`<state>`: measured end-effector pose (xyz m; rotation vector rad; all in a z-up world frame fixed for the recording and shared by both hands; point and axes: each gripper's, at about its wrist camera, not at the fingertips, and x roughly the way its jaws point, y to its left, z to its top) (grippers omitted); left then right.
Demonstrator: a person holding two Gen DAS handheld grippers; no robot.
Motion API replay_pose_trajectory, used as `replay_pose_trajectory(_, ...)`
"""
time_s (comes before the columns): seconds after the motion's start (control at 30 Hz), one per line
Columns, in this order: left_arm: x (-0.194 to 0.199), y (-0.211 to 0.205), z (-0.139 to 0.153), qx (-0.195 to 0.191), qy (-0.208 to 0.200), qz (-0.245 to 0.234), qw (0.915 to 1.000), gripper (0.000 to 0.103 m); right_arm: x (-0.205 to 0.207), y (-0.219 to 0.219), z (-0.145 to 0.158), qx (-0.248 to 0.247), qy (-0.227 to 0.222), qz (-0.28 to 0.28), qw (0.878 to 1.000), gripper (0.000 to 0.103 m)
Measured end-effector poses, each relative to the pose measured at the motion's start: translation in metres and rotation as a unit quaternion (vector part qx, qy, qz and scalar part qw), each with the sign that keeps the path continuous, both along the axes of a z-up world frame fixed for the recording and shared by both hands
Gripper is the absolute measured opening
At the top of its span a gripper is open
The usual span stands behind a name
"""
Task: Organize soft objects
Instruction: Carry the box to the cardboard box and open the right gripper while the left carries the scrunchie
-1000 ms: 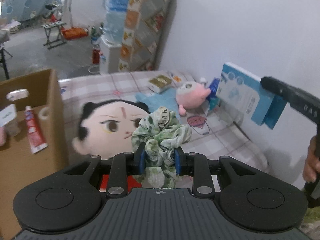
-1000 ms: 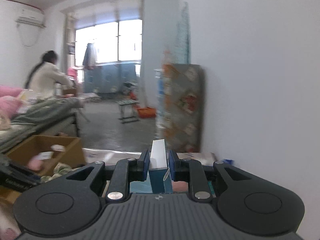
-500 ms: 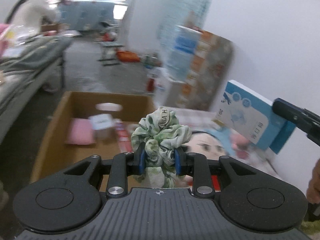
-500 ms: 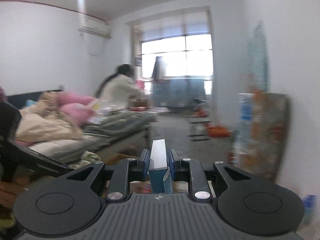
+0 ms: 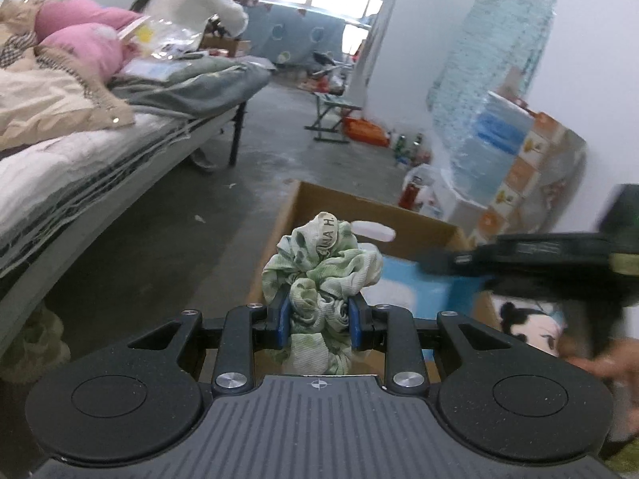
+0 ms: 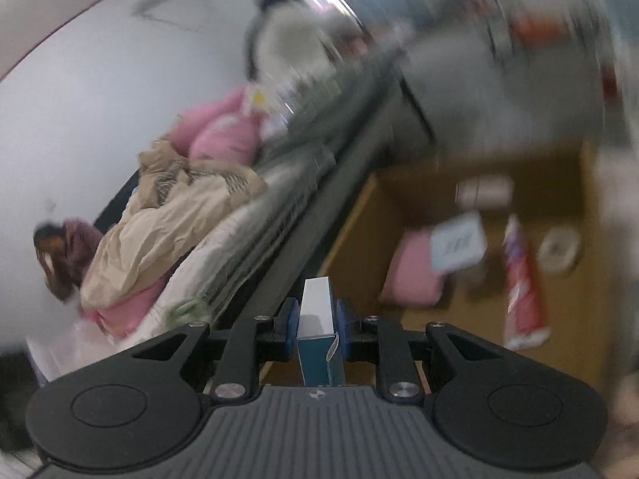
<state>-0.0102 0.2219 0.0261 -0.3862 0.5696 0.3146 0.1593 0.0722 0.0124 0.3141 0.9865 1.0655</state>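
Left gripper (image 5: 318, 317) was clamped on a green-and-white scrunchie (image 5: 321, 275), which bulged up at 12 o'clock from the pads, in front of an open cardboard box (image 5: 339, 203) on the floor. Right gripper (image 6: 318, 321) was clamped on a slim blue-and-white carton (image 6: 317, 331), held upright between the pads. Right view was motion-blurred; the box sat at 2 o'clock from it, holding a pink soft item (image 6: 415, 275), a white packet (image 6: 459, 245) and a red tube (image 6: 521, 299). A black-haired plush doll (image 5: 531, 327) lay at 3 o'clock from the scrunchie.
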Motion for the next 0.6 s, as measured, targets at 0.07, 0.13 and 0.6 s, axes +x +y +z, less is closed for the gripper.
replay_pose_trajectory(0.07,-0.002,0.01,-0.003,-0.003,-0.001,0.006,1.0,0.026,0.017,0.01,-0.029,-0.003,0.07,-0.021,0.997,0.049)
replay_pose_trajectory(0.13,-0.003,0.017,-0.005,-0.006,-0.004,0.01,0.9999,0.026,0.028,0.017,-0.054,-0.003,0.118,-0.049,0.992,0.049)
replay_pose_trajectory(0.6,-0.017,0.039,-0.014,-0.024,-0.02,0.0,0.9995,0.027,0.01,0.032,-0.103,-0.129,0.176,-0.08,0.973,0.057)
